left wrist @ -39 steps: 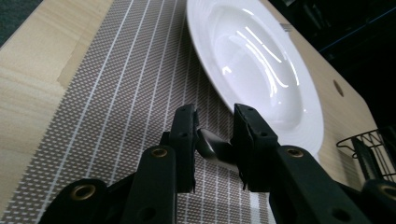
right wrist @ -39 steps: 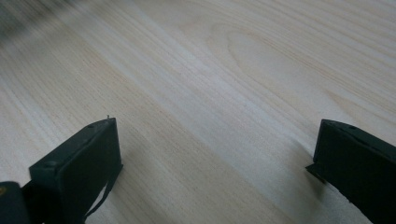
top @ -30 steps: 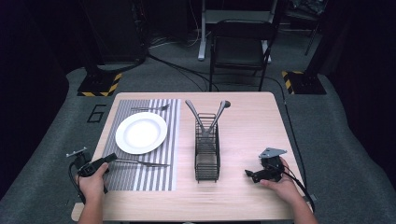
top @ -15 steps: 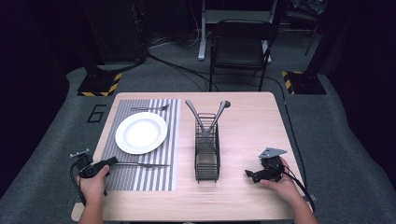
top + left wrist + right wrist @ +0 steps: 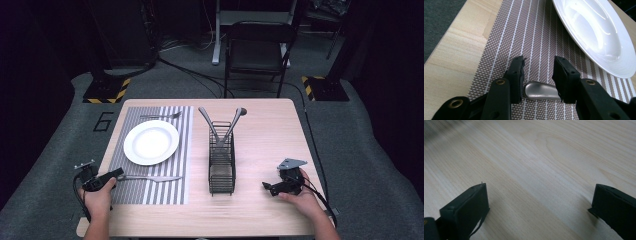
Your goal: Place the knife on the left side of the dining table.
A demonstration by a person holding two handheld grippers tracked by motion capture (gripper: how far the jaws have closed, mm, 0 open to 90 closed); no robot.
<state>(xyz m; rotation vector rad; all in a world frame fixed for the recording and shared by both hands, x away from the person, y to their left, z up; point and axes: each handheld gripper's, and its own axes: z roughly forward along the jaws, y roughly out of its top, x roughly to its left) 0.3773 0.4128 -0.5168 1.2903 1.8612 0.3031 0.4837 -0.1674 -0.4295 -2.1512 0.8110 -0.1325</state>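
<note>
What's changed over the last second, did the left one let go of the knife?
The left gripper has just been opening; the knife handle lies between its fingers on the placemat, with gaps showing, so apparently released. Hands, right gripper, plate and caddy stayed put.

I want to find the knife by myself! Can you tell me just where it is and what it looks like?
Find the striped placemat on the left part of the wooden table. A white plate sits on it, and the knife lies flat just in front of the plate, on the person's side. Its handle end lies between the open jaws of the left gripper; the fork lies beyond the plate.
</note>
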